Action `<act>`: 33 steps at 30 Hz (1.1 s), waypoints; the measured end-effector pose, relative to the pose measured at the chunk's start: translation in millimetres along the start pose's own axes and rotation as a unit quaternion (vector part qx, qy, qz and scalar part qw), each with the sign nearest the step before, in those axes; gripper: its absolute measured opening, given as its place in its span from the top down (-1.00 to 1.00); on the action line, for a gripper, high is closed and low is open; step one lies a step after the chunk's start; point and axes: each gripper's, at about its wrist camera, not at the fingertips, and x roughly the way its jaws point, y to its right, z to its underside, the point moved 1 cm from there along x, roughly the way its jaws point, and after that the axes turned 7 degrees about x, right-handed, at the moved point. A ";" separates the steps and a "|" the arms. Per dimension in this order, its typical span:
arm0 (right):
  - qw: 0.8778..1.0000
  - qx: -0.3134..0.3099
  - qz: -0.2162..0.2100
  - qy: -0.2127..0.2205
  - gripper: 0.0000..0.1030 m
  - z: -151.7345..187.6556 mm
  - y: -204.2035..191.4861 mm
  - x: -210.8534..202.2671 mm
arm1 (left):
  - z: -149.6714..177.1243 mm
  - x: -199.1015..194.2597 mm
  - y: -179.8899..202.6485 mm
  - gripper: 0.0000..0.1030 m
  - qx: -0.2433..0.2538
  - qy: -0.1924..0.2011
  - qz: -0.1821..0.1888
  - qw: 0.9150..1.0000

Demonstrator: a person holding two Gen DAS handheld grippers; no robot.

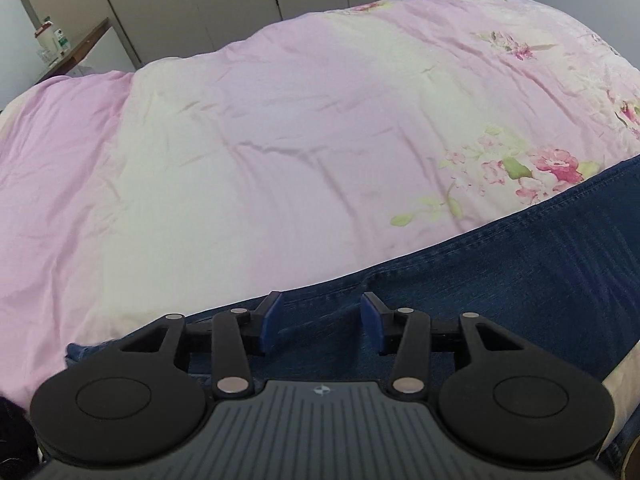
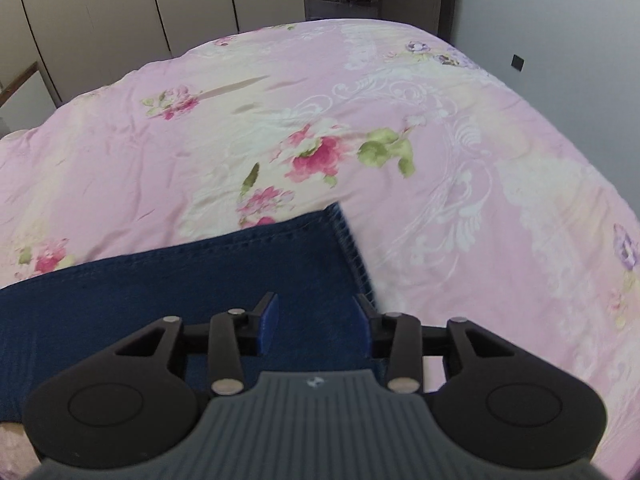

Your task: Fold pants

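Nearest to me, under both of my tongs, lie the pants [image 1: 500,280], dark blue denim spread flat on the pink flowered bedspread [image 1: 240,140]. Their long axis runs left to right across the near part of the bed. From the left wrist view the cloth stretches away to the right and slightly farther off, its stitched far edge slanting up toward the right. From the right wrist view the hem end [image 2: 352,248] shows just ahead of my right tongs; that end points right, and bare bedspread [image 2: 480,200] lies beyond it.

My left gripper [image 1: 320,322] points steeply down over the denim with its blue pads standing apart at a moderate width. Nothing is pinched between them; I see only flat cloth below the gap. My right gripper [image 2: 316,320] tilts down the same way over the cloth near the hem, its pads parted a little less than the left's, and no fold is caught between them either. Its right finger sits over the hem edge.

Farther off, the bedspread swells up across the whole bed, and behind it stand pale wardrobe doors [image 1: 180,0] along the far wall.
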 end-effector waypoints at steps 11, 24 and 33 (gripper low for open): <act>0.995 -0.050 -0.088 -0.014 0.17 49.9 -147.7 -9.3 | 84.5 -43.7 -149.2 -0.39 -0.125 0.000 -0.071 0.990; 0.987 -0.090 -0.120 -0.055 0.16 96.5 -325.1 31.1 | 144.8 41.5 -224.3 -0.61 -0.211 0.009 -0.020 0.977; 0.979 -0.135 -0.133 -0.079 0.16 112.1 -413.5 57.9 | 142.1 57.1 -211.0 0.25 -0.200 0.060 -0.011 0.978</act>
